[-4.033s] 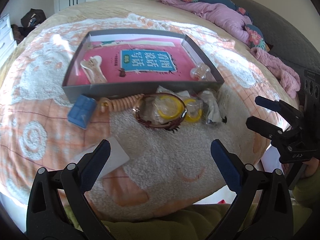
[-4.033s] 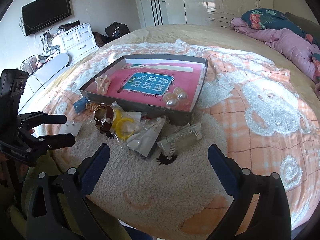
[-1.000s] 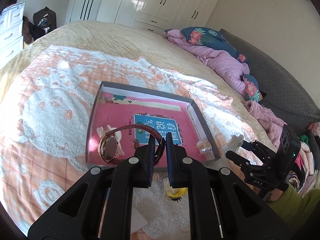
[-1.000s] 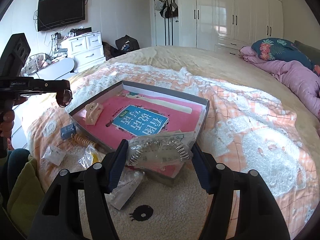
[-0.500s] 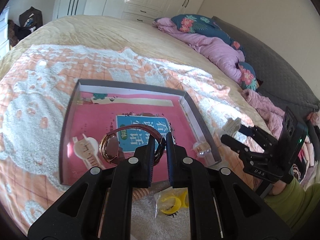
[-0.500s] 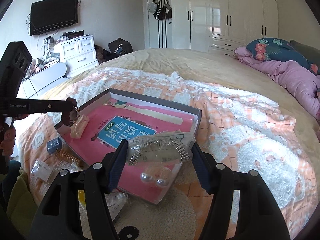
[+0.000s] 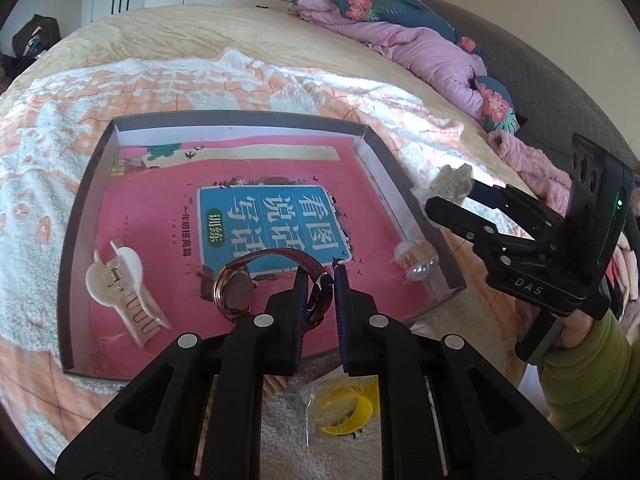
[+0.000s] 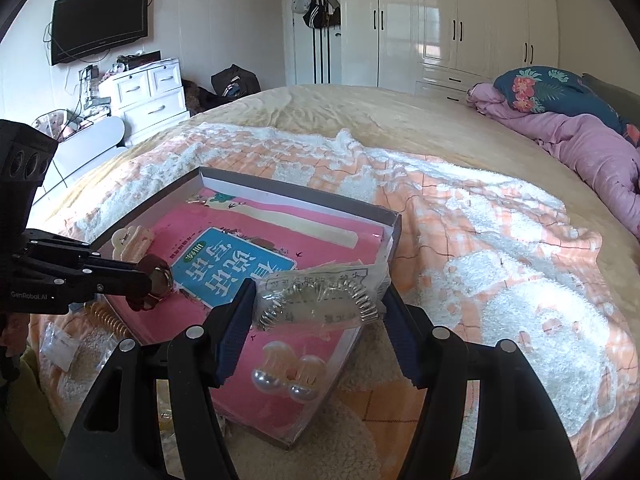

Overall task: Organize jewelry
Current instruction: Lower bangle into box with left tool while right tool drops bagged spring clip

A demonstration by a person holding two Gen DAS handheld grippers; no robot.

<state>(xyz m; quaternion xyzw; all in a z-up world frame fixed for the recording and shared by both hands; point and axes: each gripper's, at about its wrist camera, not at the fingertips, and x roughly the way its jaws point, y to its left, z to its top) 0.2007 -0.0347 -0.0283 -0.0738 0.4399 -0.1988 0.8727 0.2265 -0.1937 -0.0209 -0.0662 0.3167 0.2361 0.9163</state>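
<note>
Carrying pieces into the box point(image 7: 86, 184), the left gripper point(image 7: 320, 284) pinched a watch point(image 7: 234, 292) over its near edge while the right gripper point(image 8: 316, 304) clamped a bagged bracelet point(image 8: 320, 300) above its right edge; lowering and releasing probably came next.

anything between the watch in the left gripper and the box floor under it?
Nothing visible. The left gripper holds the watch by its strap above a bare stretch of the pink book cover lining the box. The cream hair claw lies to its left, the pearl clip to its right.

Item count, both views:
1 tray point(image 7: 86, 184), 1 watch point(image 7: 240, 292), 2 hair claws point(image 7: 120, 284), 1 bagged silver bracelet point(image 8: 320, 302), 1 yellow bangle point(image 7: 344, 410), 1 coil tie point(image 8: 106, 318).
</note>
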